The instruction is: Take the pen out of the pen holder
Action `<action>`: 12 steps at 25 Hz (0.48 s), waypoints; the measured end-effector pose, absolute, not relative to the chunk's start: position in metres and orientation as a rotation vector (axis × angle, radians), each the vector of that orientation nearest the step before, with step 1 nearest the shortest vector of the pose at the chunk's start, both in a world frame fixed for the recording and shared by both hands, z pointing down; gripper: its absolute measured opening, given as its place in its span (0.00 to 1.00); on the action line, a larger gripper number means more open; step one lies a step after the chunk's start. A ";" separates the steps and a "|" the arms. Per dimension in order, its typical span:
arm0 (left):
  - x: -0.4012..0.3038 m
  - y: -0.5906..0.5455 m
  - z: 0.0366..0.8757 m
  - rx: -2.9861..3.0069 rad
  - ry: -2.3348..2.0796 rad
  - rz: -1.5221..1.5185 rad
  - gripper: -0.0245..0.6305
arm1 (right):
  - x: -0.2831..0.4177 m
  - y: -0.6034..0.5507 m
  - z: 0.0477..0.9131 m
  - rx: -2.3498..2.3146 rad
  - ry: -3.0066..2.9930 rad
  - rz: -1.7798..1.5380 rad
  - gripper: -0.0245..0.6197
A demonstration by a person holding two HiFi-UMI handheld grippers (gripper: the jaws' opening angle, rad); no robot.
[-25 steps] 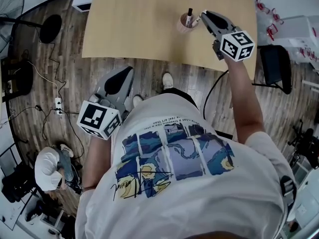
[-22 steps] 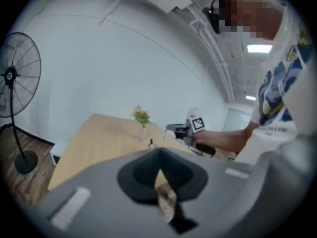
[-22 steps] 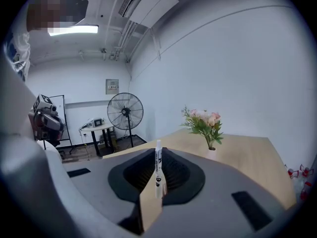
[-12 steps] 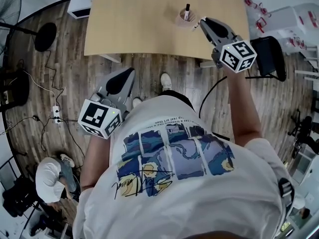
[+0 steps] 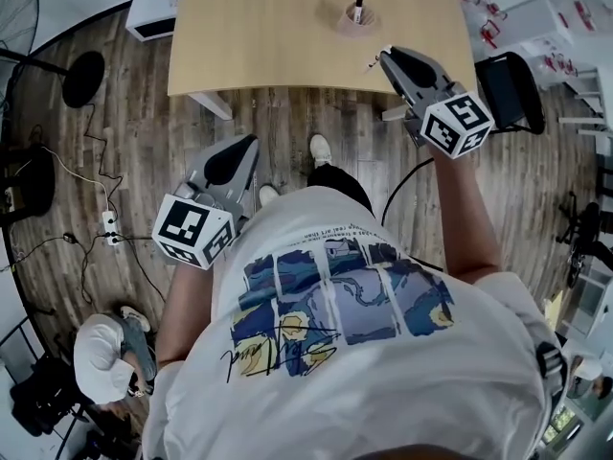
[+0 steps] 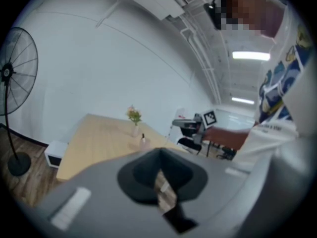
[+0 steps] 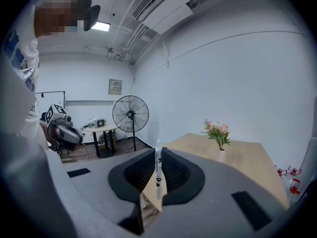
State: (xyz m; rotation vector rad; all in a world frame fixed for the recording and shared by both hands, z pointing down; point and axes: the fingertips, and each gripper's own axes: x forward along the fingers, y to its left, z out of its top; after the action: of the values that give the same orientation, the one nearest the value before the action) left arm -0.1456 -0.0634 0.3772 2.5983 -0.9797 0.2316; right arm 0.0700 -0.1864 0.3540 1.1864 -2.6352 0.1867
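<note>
A pinkish pen holder point(image 5: 354, 19) stands on the wooden table point(image 5: 268, 36) near its far edge, with a dark-capped pen point(image 5: 357, 8) upright in it. My right gripper point(image 5: 385, 57) hovers over the table's near edge, well short of the holder, shut on a white pen point(image 5: 374, 63). In the right gripper view that white pen point(image 7: 158, 168) stands upright between the pads. My left gripper point(image 5: 245, 144) hangs over the wooden floor short of the table, shut, with nothing in it. From the left gripper view the holder point(image 6: 143, 141) is small and far off.
A vase of flowers point(image 7: 218, 134) stands at the table's far end. A black chair point(image 5: 508, 89) is right of the table, a floor fan point(image 7: 130, 115) to its left. Cables and a power strip point(image 5: 110, 223) lie on the floor. A person point(image 5: 105, 353) crouches at lower left.
My right gripper has drawn back from the pen holder to the table's near edge, carrying the white pen. The table now sits farther up the head view. The left gripper keeps its place in the picture.
</note>
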 end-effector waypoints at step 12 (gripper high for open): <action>-0.158 -0.020 0.386 2.606 -0.938 0.235 0.05 | 0.045 -0.110 0.341 1.175 -2.650 0.192 0.09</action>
State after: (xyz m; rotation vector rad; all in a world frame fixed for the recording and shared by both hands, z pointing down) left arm -0.1576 -0.0201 0.3864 2.6056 -0.9376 0.2349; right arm 0.0446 -0.1099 0.3413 1.1751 -2.6504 0.1917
